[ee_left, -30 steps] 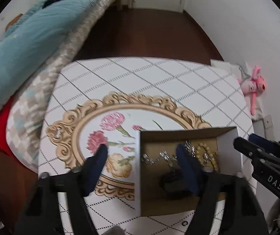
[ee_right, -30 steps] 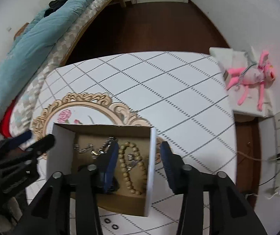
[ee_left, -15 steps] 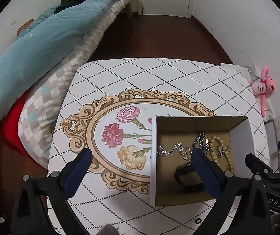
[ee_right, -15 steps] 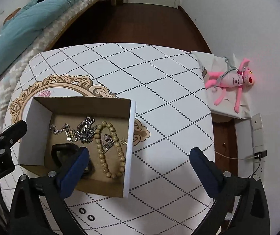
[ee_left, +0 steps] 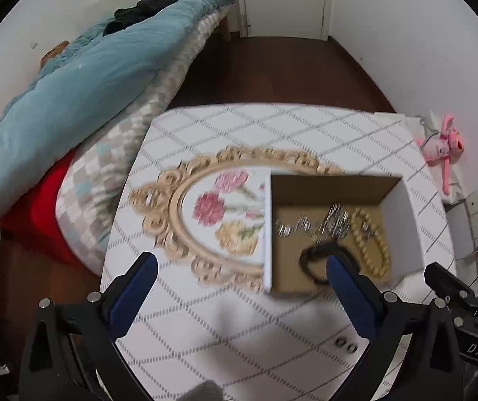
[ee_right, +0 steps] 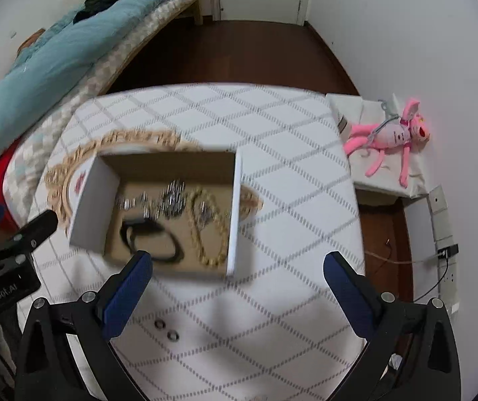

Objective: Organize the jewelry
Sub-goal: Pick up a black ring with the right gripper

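An open cardboard box [ee_left: 402, 230] [ee_right: 95, 200] stands on the white table. Inside lie a silver chain [ee_left: 326, 220] [ee_right: 168, 198], a beige bead string [ee_left: 372, 247] [ee_right: 205, 234] and a black band [ee_left: 312, 260] [ee_right: 152, 237]. Two small rings [ee_left: 346, 346] [ee_right: 167, 330] lie on the table in front of the box. My left gripper [ee_left: 239, 277] is open and empty, held above the table on the near side of the box. My right gripper [ee_right: 239, 274] is open and empty, also on the near side of the box.
The table [ee_left: 306, 127] [ee_right: 289, 133] has a diamond pattern and an ornate gold oval with flowers [ee_left: 205, 210]. A bed with a blue quilt [ee_left: 72, 93] lies to the left. A pink plush toy [ee_right: 392, 137] lies on a white stand to the right.
Both grippers opened wide and pulled back and up from the box. The box has stayed on the table. The two small rings have come into the left wrist view.
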`<state>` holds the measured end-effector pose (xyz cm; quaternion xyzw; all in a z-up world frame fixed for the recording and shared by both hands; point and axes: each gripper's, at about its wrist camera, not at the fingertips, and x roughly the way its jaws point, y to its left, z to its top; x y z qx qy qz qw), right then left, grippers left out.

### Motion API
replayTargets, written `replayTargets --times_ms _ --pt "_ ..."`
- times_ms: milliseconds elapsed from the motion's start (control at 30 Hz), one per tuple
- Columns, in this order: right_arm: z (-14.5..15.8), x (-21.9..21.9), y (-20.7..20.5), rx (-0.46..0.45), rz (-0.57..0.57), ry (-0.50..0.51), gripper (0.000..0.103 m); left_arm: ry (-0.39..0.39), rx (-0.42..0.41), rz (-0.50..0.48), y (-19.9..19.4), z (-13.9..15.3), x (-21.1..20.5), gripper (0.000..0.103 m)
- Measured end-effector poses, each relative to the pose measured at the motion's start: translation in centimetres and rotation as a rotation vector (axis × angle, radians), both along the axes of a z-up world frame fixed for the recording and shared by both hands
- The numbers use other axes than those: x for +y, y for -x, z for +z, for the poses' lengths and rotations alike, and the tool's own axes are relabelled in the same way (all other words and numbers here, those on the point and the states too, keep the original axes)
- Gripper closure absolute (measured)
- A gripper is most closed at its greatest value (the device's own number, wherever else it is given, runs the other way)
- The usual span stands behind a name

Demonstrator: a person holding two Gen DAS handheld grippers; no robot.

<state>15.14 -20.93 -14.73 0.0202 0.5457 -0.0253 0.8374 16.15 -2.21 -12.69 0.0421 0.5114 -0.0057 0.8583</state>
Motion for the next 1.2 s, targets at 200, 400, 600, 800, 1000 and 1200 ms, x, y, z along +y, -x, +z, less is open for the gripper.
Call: replayTargets --times_ms 200,400,600,800,1000,1200 --pt "-5.1 1.3 3.5 0.073 0.018 -0.02 0.001 -0.019 0.077 -0.037 3.6 -4.7 0.3 0.0" --pt "-9.0 1.8 5.8 0.108 0.016 -0.08 0.03 -0.035 0.16 -0.052 6.1 -9.6 1.4 0.0" --pt "-9.6 3.7 6.9 0.079 0.074 -0.101 0.042 -0.061 0.165 -0.05 7.1 -11.0 2.1 0.0" --pt "-10.1 5.9 6.9 0.078 0.121 -0.057 0.056 -0.051 0.163 -0.043 7.4 -11.2 2.5 0.0" --pt "-10.0 7.5 7.2 0.052 0.159 0.017 0.091 -0.07 0.155 -0.051 7.6 -11.1 2.3 0.0" --pt "-9.5 5.1 7.4 0.039 0.101 -0.034 0.091 -0.087 0.137 -0.071 7.8 -10.3 1.1 0.0"
